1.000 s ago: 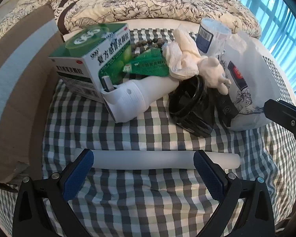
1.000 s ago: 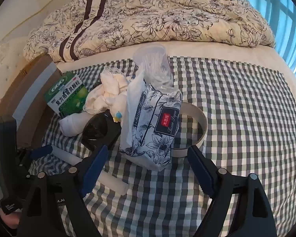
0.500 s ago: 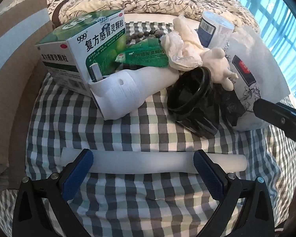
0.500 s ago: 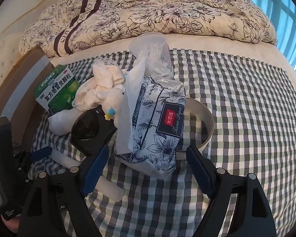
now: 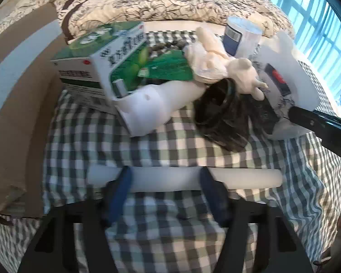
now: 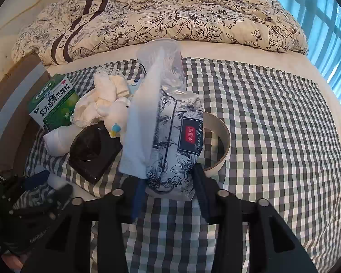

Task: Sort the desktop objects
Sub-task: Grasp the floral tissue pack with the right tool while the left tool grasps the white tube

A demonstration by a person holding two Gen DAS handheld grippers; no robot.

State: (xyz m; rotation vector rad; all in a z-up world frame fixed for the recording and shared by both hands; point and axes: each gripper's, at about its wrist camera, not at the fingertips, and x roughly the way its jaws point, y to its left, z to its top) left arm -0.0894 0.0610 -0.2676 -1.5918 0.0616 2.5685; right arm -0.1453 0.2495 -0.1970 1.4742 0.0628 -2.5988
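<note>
The sorting looks barely begun, judging by how everything lies in 1 heap. The green box (image 5: 116,68), the white bottle (image 5: 156,104), the black cup (image 5: 218,111) on its side, the plush toy (image 5: 243,77), the crumpled cloth (image 6: 106,95), the clear cup (image 6: 163,56) and the tissue pack (image 6: 177,141) all crowd together at the left of the cloth, touching or overlapping. A pale ring (image 6: 222,143) lies just behind the pack. Nothing shows as set apart in a group of its own.

Two grabs appear to be in hand. The left gripper (image 5: 166,188) has its blue pads partly drawn in around the middle of the white tube (image 5: 250,179), which lies crosswise in front of the heap — the frame is blurred, and whether the pads already press the tube cannot be told. The right gripper (image 6: 168,195) has its pads narrowed to either side of the near end of the tissue pack, at or very near its wrapper; firm contact cannot be confirmed.

Left to do, then: nearly all of it.

The surface is a checked cloth (image 6: 272,125) in grey, green and white, spread on a bed and soft under the things. Its right half is bare. Behind lies a floral quilt (image 6: 170,11); a brown and white board (image 5: 18,86) borders the left, and blue-lit window bars (image 5: 325,29) show at the right.
</note>
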